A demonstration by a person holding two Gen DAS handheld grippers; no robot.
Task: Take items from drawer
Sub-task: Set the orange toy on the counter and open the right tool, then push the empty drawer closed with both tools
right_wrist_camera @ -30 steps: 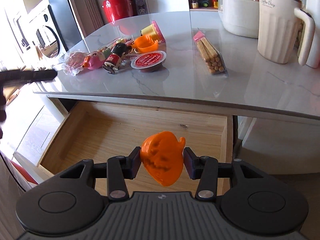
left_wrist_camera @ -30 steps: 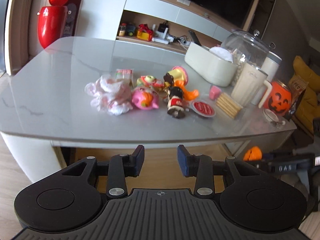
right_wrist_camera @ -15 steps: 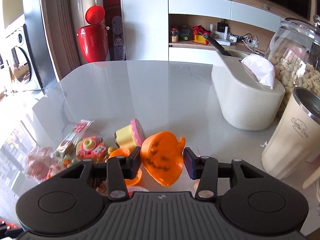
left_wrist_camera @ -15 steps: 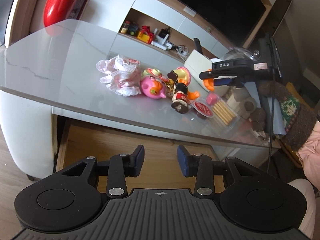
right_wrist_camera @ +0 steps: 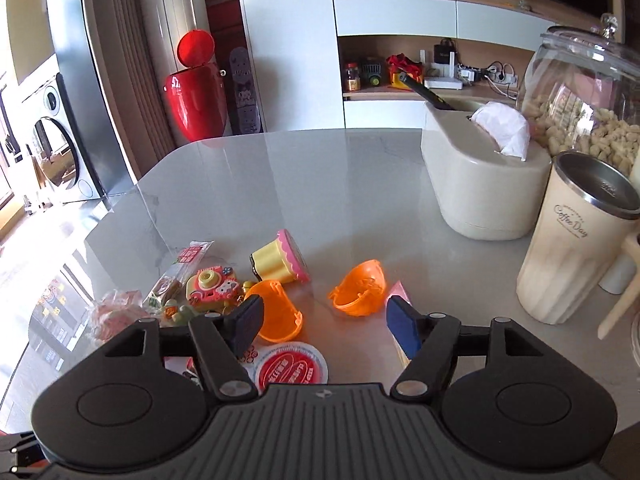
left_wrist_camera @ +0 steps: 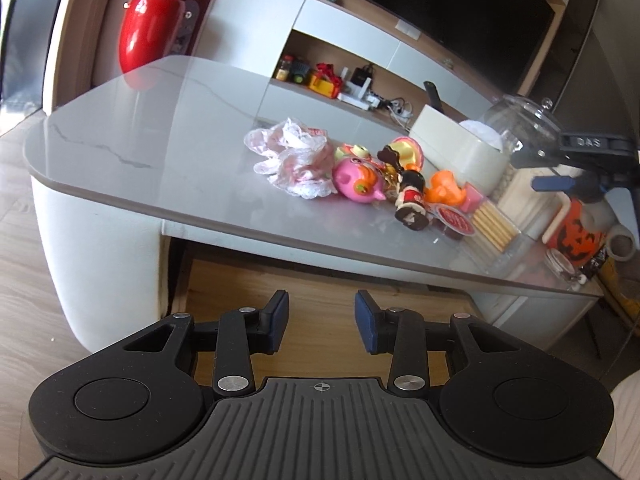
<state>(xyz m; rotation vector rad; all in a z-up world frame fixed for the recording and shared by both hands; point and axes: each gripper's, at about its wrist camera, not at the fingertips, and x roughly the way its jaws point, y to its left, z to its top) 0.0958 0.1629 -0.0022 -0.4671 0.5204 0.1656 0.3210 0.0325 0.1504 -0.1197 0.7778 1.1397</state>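
Right tool (right_wrist_camera: 323, 318): positioned over the worktop (right_wrist_camera: 320, 184). Its jaws have just been opening and stand wide apart with nothing between them. The orange shell (right_wrist_camera: 360, 288) lies on the worktop just beyond the gap, hollow side facing the camera, clear of both pads. A second orange shell (right_wrist_camera: 278, 314) lies to its left, partly behind the left pad. A yellow-and-pink cupcake toy (right_wrist_camera: 280, 258) lies on its side behind the two shells. A red-lidded cup (right_wrist_camera: 290, 370) sits near the tool body. Further left are a pink camera toy (right_wrist_camera: 212, 286) and a snack packet (right_wrist_camera: 182, 266).

Right of the tool stand a cream tumbler (right_wrist_camera: 576, 240), a tissue box (right_wrist_camera: 480, 184) and a glass jar (right_wrist_camera: 588, 96).

Left tool (left_wrist_camera: 320, 316): held lower, in front of the worktop edge and above the open drawer (left_wrist_camera: 320, 308). Its jaws stand partly open and grip nothing. Only bare wood of the drawer floor shows between and around the pads; the rest of the drawer is hidden by the tool body.

In the left view, the removed items form a cluster on the worktop: a crumpled pink wrapper (left_wrist_camera: 292, 160), a pink fish toy (left_wrist_camera: 356, 180), a doll figure (left_wrist_camera: 410, 200) and a biscuit stick pack (left_wrist_camera: 494, 224). The right tool appears at the right edge of this view, above a pumpkin mug (left_wrist_camera: 576, 232).
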